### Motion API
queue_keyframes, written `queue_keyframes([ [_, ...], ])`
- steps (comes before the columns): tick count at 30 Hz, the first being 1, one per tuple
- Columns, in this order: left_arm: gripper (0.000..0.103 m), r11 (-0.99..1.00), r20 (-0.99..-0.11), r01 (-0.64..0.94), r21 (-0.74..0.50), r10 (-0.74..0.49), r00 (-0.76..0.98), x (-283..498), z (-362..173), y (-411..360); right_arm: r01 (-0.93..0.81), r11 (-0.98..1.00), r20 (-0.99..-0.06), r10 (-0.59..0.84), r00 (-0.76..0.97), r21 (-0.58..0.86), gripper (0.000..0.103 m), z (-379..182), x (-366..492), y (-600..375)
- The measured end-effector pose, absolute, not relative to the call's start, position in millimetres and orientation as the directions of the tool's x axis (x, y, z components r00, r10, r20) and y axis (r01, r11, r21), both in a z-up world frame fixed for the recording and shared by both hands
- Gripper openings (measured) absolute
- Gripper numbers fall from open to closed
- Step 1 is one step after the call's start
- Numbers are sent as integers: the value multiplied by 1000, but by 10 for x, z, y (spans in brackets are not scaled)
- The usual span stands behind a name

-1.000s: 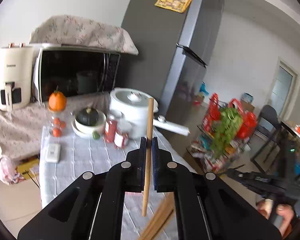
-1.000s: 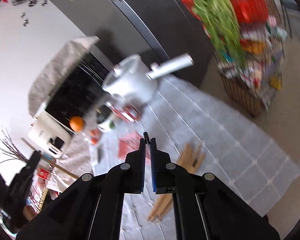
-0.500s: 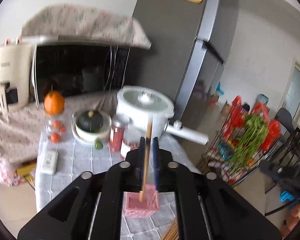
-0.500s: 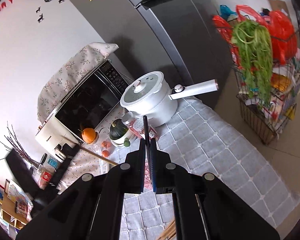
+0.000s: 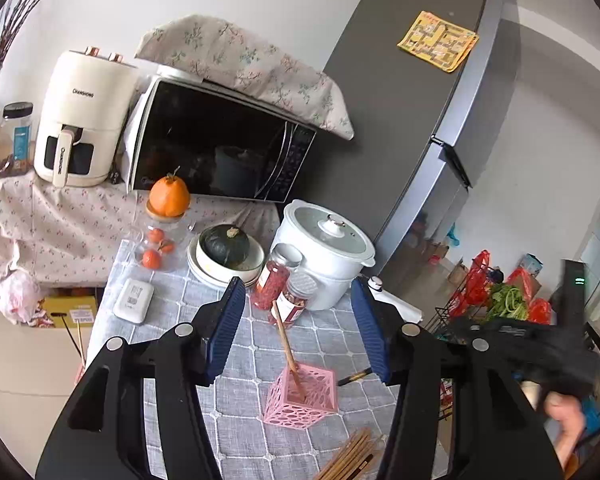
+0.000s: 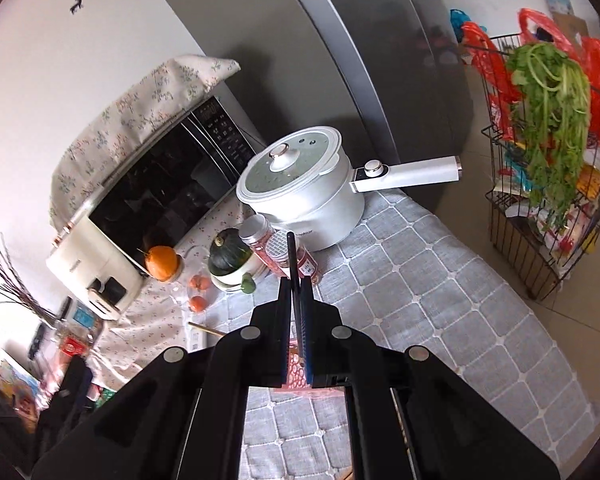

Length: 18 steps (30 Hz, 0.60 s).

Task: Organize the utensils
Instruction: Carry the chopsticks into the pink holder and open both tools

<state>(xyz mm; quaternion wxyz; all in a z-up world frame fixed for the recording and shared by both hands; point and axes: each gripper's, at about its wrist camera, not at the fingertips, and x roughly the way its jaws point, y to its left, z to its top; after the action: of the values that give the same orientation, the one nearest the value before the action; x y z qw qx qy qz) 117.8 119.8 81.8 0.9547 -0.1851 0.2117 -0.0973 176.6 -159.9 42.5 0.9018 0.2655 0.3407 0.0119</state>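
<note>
While the left gripper (image 5: 298,328) is opening with nothing pressed between its pads and the right gripper (image 6: 296,312) is clamped on a dark chopstick (image 6: 291,256), the light pink holder (image 5: 302,394), with a wooden chopstick (image 5: 286,344) leaning inside, could be tipped if struck on insertion.

Home kitchen: microwave (image 5: 220,156), fridge (image 5: 412,120)

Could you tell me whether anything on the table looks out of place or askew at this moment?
The wooden chopstick leans at a slant in the pink holder, and a dark one lies flat beside it. More chopsticks lie loose on the cloth in front of the holder.
</note>
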Motion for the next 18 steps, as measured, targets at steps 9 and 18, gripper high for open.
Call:
queue_keyframes([
  [9,61,934,-415,115,-338,-257,873,1209,706,1104,204,862,-650,176,740,465,49,101,1894,-1408],
  [18,79,963,-453,121,-241,-221,864,1066,583,815,286,896,-653,5,758,339,73,-62,1359,-1538],
])
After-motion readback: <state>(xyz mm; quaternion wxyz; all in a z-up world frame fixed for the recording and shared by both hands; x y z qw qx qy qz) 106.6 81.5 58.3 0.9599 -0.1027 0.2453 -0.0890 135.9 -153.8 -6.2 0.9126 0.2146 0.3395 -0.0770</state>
